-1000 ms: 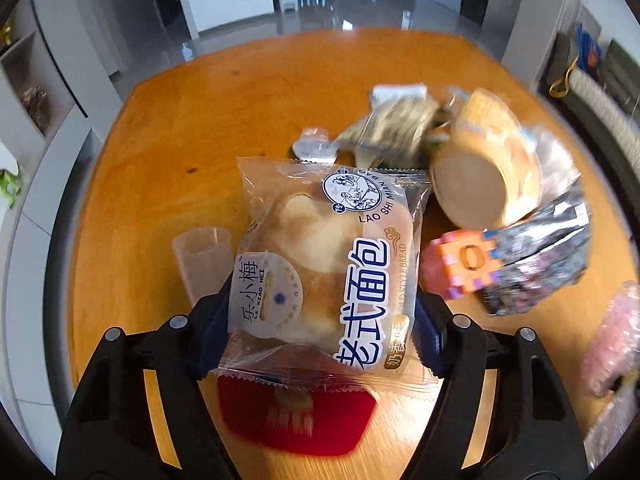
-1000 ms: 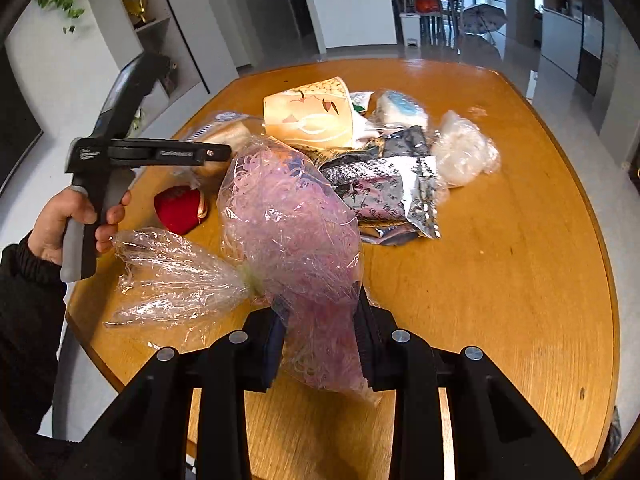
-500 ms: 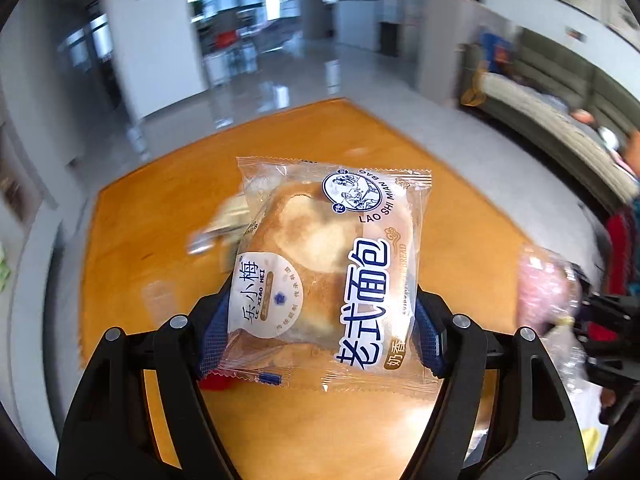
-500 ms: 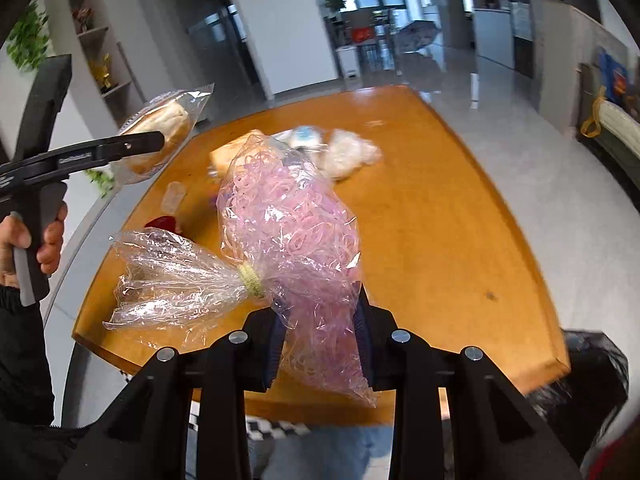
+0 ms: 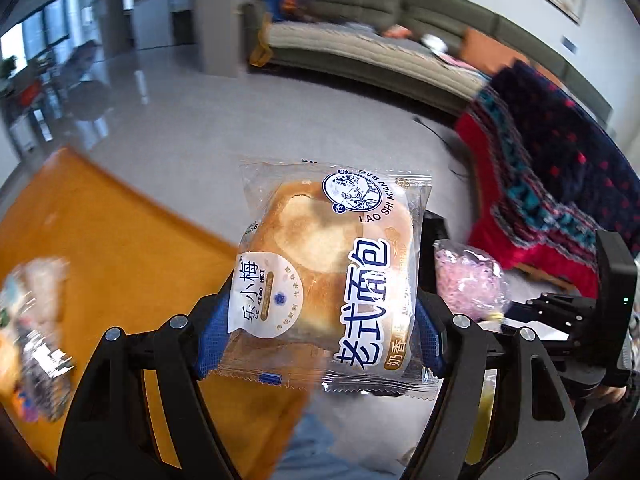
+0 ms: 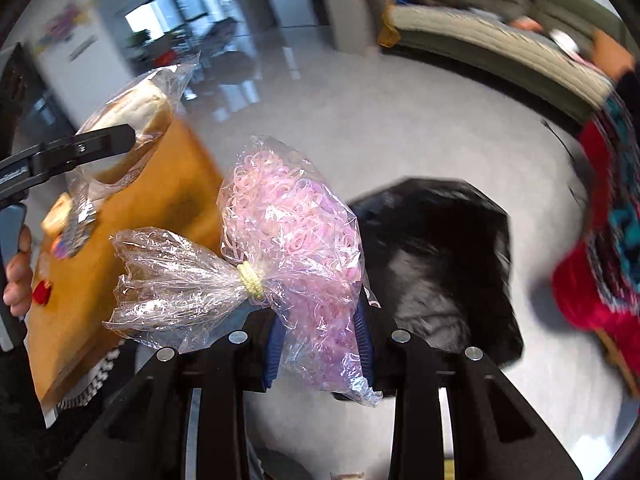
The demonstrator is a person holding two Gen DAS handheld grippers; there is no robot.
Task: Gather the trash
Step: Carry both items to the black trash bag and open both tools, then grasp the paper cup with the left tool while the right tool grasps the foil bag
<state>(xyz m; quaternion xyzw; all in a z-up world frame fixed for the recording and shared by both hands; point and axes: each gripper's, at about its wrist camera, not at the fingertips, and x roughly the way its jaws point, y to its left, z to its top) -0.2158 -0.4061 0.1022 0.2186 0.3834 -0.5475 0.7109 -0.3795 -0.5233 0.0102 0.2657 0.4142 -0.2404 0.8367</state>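
Because both loads are bound for it, the black trash bag (image 6: 432, 264) on the floor lies just ahead of the right gripper (image 6: 318, 344), whose jaws are clamped on the pink-filled plastic bag (image 6: 296, 248). The left gripper (image 5: 320, 336) pinches the wrapped bread (image 5: 332, 276) between its jaws. A second ago both faced the wooden table (image 5: 112, 248); now it lies left of the jaws, floor ahead.
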